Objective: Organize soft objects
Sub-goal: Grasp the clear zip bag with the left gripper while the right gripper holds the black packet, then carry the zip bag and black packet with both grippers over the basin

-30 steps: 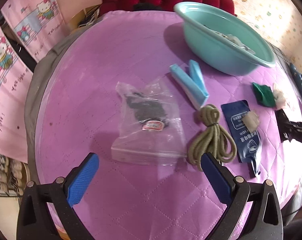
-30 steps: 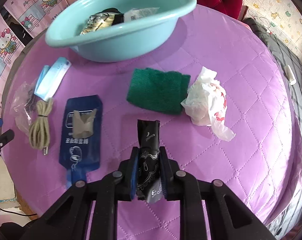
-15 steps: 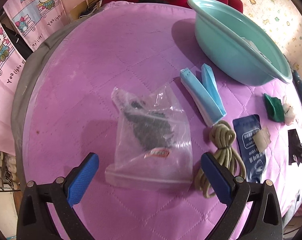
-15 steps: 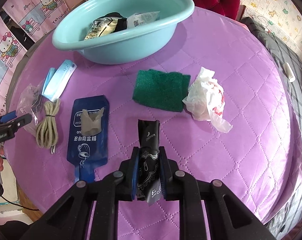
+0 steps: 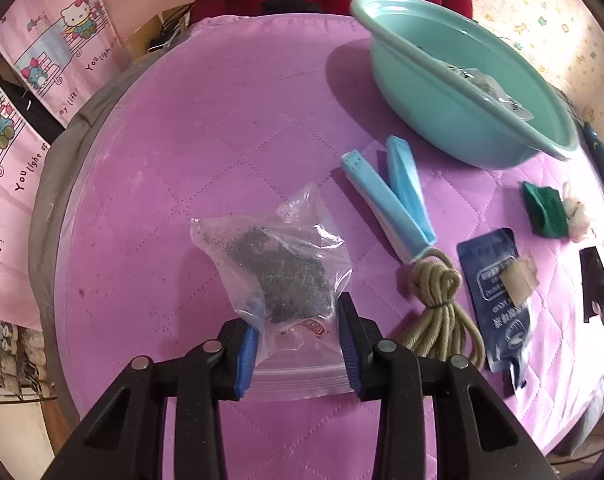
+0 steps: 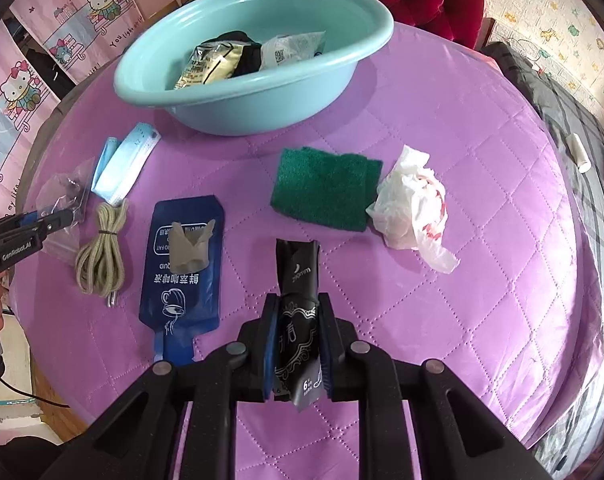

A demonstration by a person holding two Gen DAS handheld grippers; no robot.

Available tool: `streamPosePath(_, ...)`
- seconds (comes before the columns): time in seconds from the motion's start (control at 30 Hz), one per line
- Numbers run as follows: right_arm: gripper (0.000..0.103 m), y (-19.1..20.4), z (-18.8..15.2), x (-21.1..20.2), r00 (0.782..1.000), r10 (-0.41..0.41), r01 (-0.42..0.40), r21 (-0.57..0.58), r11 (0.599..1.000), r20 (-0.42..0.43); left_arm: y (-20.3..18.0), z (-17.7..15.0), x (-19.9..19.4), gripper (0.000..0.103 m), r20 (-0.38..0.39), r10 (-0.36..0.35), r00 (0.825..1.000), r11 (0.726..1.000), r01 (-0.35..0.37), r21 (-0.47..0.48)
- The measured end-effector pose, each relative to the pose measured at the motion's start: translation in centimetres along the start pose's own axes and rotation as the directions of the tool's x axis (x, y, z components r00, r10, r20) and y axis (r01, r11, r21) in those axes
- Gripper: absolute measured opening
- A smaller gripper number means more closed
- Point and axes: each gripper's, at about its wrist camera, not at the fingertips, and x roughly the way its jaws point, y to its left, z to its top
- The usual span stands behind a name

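Jaws of the left gripper (image 5: 298, 332) are closing around the near end of a clear zip bag (image 5: 280, 272) of dark granules; the blue pads sit against its crinkled sides, bunching the film between them. Right gripper (image 6: 298, 344) is clenched on a glossy black sachet (image 6: 298, 300), which stands upright between its pads.

Both work over a round table under a quilted purple cover (image 5: 206, 128). Its left and far parts lie bare, giving wide room there; its curved edge falls away just behind the left gripper. Smooth and oval, the teal plastic basin (image 6: 262, 92) sits at the far side, holding 3 or so crumpled packets.

Just right of the zip bag lie 2 folded blue face masks (image 5: 393, 196), touching a coiled olive cord (image 5: 437, 300). Beside the cord is a flat dark-blue spout pouch (image 6: 182, 264) with a scrap of greyish material on top. Further right, a rough green scouring pad (image 6: 321, 188) touches a crumpled white plastic bag (image 6: 409, 208) with red print. Open cover stretches to the right of that bag up to the table's edge.
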Motion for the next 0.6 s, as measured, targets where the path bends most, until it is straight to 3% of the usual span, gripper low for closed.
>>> streamPosePath(0.6, 0.019, 0.3, 2.7, -3.7, 0.999, 0.027, -0.027, 0.009, 1.0, 0.02, -3.9, 0.6, -5.9, 0.039, -0.002, -0.093, 0.996, 0.989, 0.093, 0.114)
